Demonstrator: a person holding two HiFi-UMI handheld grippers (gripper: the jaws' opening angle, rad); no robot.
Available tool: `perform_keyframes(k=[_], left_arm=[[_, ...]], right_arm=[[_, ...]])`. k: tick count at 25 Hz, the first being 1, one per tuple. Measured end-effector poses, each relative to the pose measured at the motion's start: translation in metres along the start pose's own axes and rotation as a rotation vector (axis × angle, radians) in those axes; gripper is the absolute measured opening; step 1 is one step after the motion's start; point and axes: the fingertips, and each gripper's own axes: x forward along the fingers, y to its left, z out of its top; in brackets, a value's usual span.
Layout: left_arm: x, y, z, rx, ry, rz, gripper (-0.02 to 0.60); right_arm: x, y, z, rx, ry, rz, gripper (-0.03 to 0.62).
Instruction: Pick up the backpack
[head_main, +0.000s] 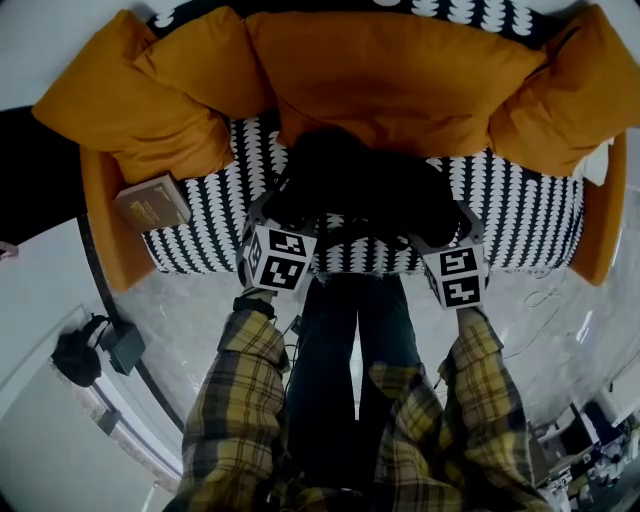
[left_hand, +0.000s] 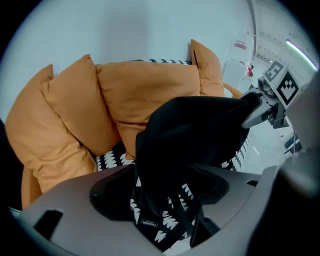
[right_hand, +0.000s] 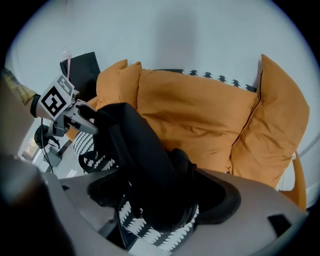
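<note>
A black backpack (head_main: 360, 190) lies on the patterned sofa seat (head_main: 520, 215), against the orange back cushions. My left gripper (head_main: 275, 225) is at its left end and my right gripper (head_main: 460, 235) at its right end, both pointing steeply down. In the left gripper view the jaws of the left gripper (left_hand: 165, 200) stand wide apart, with backpack (left_hand: 195, 130) fabric and a strap lying loosely between them. The right gripper (right_hand: 160, 200) is likewise open, a thick fold of the backpack (right_hand: 140, 150) between its jaws. Each gripper shows in the other's view: right (left_hand: 265, 100), left (right_hand: 65, 112).
Orange cushions (head_main: 390, 70) line the sofa's back and both ends. A tan book (head_main: 152, 202) lies on the seat at the left. A black bundle with cables (head_main: 80, 355) sits on the floor to the left. The person's legs (head_main: 345, 380) stand close to the sofa's front edge.
</note>
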Motion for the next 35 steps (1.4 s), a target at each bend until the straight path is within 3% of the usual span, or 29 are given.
perform_keyframes(k=[7,11,19,28,35], left_arm=[[0.038,-0.004,-0.004,0.069,0.046,-0.036,0.316],[0.048,-0.006,-0.004,0.063,0.052,-0.044,0.316],[0.058,-0.005,-0.003,-0.021,0.034,-0.035,0.306],[0.057,-0.012,-0.003,-0.13,0.015,-0.004,0.184],[0.048,-0.024,-0.009,-0.105,0.066,0.033,0.079]], right_arm=[[0.017,-0.024,-0.014,-0.061,0.051,-0.112,0.39],[0.017,-0.042,-0.009,-0.109,0.035,-0.209,0.39],[0.035,-0.047,-0.024,0.076,0.039,-0.157,0.388],[0.048,-0.033,-0.032,0.063,0.081,-0.093,0.382],[0.046,-0.008,-0.033,0.045,0.111,0.007,0.111]])
